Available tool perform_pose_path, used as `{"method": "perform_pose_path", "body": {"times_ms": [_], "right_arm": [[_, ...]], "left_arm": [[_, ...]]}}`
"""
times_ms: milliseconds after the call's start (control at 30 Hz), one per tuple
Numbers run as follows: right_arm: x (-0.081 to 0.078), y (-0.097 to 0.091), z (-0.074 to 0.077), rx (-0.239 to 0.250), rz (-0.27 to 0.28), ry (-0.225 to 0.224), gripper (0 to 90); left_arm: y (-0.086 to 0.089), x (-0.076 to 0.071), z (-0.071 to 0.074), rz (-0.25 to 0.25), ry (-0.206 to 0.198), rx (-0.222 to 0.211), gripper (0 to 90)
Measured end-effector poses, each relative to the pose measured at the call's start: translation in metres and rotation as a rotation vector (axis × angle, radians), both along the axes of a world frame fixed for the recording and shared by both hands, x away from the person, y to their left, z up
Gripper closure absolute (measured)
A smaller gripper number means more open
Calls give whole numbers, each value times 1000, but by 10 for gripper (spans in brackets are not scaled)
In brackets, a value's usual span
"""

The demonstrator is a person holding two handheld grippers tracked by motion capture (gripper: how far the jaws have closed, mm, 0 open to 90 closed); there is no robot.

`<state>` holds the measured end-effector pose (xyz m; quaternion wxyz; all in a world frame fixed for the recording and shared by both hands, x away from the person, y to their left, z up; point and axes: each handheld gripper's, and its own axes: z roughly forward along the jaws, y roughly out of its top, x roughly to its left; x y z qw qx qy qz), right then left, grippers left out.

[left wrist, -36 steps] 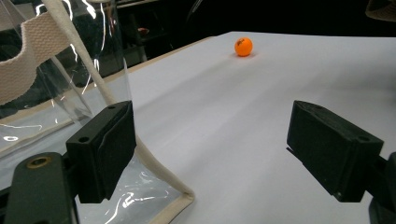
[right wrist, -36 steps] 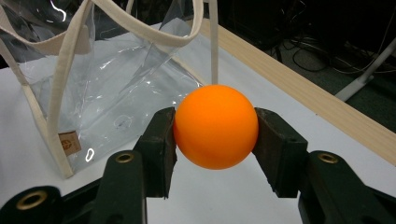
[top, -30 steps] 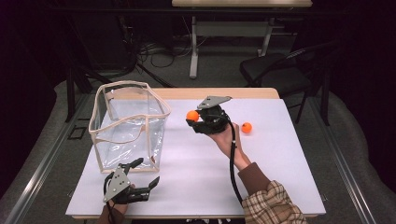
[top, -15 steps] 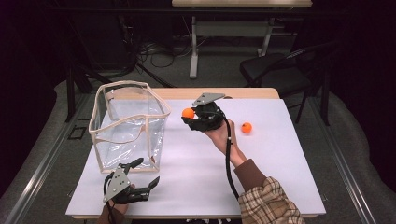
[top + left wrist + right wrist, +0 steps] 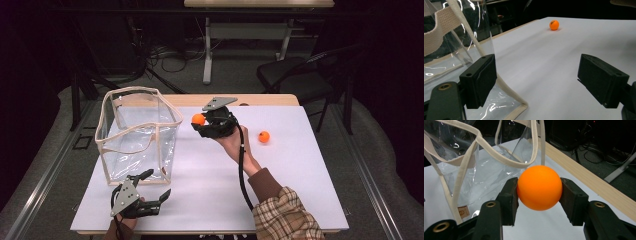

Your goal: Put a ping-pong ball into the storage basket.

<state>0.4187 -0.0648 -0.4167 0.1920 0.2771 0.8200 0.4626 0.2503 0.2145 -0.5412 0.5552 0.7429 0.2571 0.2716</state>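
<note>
My right gripper is shut on an orange ball, held above the table just right of the clear plastic bag. In the right gripper view the ball sits pinched between both pads, with the bag's cream-trimmed rim close behind it. A second orange ball lies on the white table further right, also seen far off in the left gripper view. My left gripper rests open near the table's front edge, beside the bag's front corner, nothing between its jaws.
The white table top has a wooden strip along its far edge. A black chair and a desk frame stand beyond it. The person's plaid sleeve comes in at bottom right.
The right gripper has carried the orange ball a little to the left, closer to the bag. The left gripper has stayed where it was.
</note>
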Motion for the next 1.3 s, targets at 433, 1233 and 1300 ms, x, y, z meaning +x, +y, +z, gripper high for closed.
{"method": "perform_pose_path", "body": {"times_ms": [433,1233,1300], "right_arm": [[4,5,9,3,1,-9,510],[13,23,22,14,17,-15,511],[15,24,24,16,16,-17,511]], "left_arm": [[0,0,0,0,-1,0,156],[0,1,0,0,0,-1,156],[0,1,0,0,-1,0,156]]}}
